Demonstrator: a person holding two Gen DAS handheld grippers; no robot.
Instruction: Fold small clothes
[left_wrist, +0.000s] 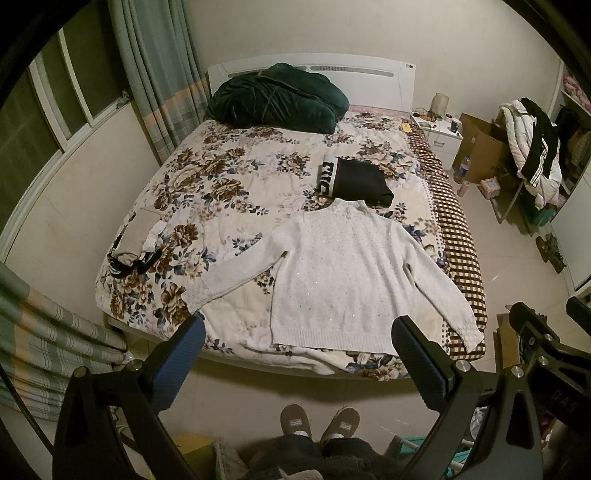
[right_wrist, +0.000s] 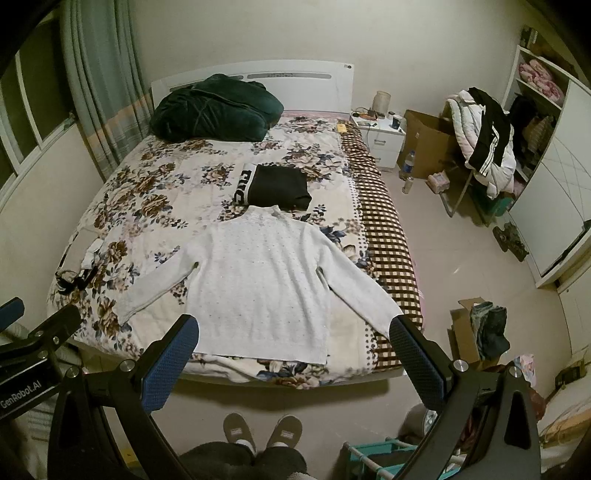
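Note:
A white long-sleeved sweater (left_wrist: 332, 273) lies flat on the floral bedspread (left_wrist: 221, 184), sleeves spread, hem toward me; it also shows in the right wrist view (right_wrist: 258, 288). A folded black garment with white lettering (left_wrist: 354, 181) lies just beyond its collar, also seen in the right wrist view (right_wrist: 275, 186). My left gripper (left_wrist: 299, 332) is open and empty, held off the foot of the bed above the sweater's hem. My right gripper (right_wrist: 293, 328) is open and empty, likewise short of the hem. The right gripper's body shows at the lower right of the left wrist view (left_wrist: 546, 343).
A dark green blanket (left_wrist: 277, 96) is piled at the headboard. Small socks and a beige item (left_wrist: 140, 240) lie at the bed's left edge. A nightstand (right_wrist: 380, 136), cardboard boxes (right_wrist: 428, 140) and a chair with clothes (right_wrist: 484, 140) stand right. My slippered feet (right_wrist: 262, 432) are on the floor.

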